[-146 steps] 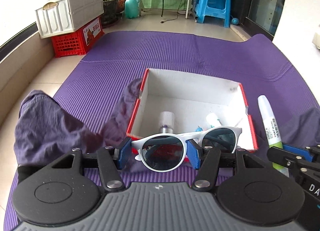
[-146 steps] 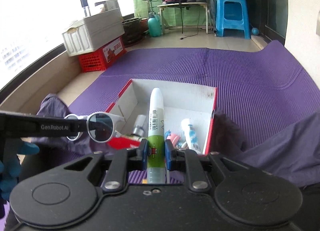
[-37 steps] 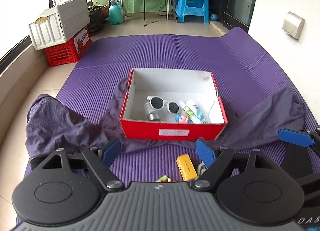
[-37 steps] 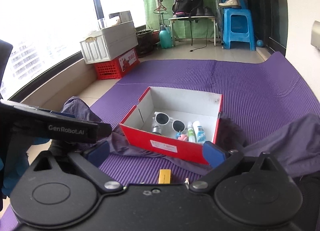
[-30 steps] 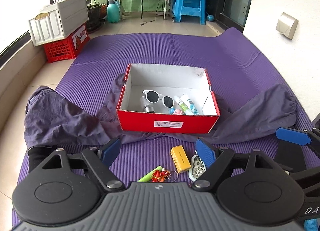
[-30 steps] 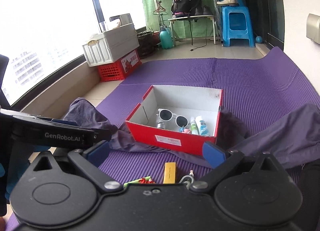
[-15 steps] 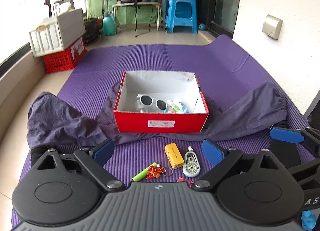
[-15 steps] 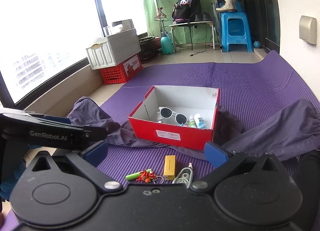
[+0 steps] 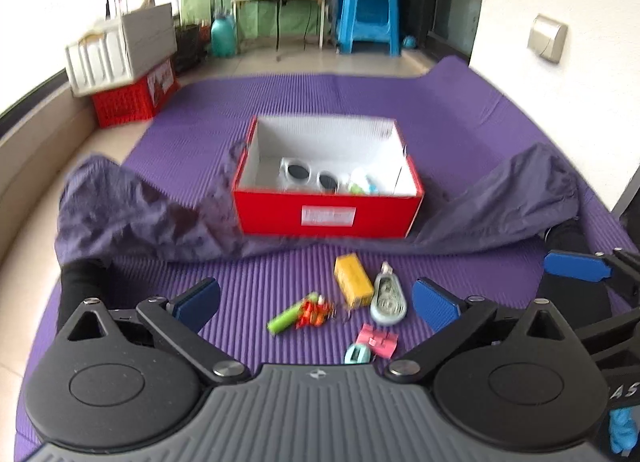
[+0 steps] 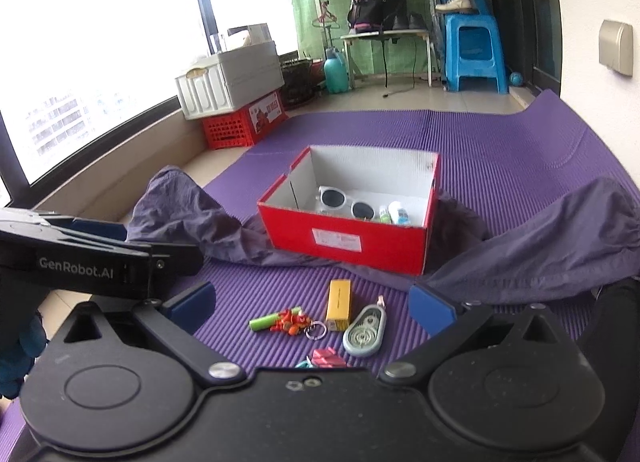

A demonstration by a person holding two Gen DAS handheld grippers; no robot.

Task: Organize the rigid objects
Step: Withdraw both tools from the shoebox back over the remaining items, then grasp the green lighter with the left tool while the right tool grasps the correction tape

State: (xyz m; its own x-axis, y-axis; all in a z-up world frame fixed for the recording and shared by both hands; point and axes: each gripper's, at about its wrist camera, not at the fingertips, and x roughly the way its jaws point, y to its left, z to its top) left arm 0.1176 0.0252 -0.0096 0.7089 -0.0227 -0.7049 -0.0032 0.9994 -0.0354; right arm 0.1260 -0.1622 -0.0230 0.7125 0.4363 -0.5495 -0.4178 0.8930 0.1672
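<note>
The left gripper [image 9: 316, 304], whose jaws have just been opening, stands wide with nothing between its pads; the right gripper [image 10: 310, 308] is equally wide and empty. Just ahead of both, on the ribbed purple foam mat [image 9: 360, 102], lie a yellow rectangular box [image 9: 353, 280], a grey-green oval correction-tape dispenser [image 9: 387, 299] and a green tube with orange trinkets [image 9: 298, 312]. Farther off, the red cardboard box [image 9: 328, 216] holds white-framed round sunglasses [image 9: 310, 176] and small bottles [image 10: 394, 214].

Black hand-held gripper [image 9: 316, 302], blue pads [image 9: 434, 304], silver screws.
</note>
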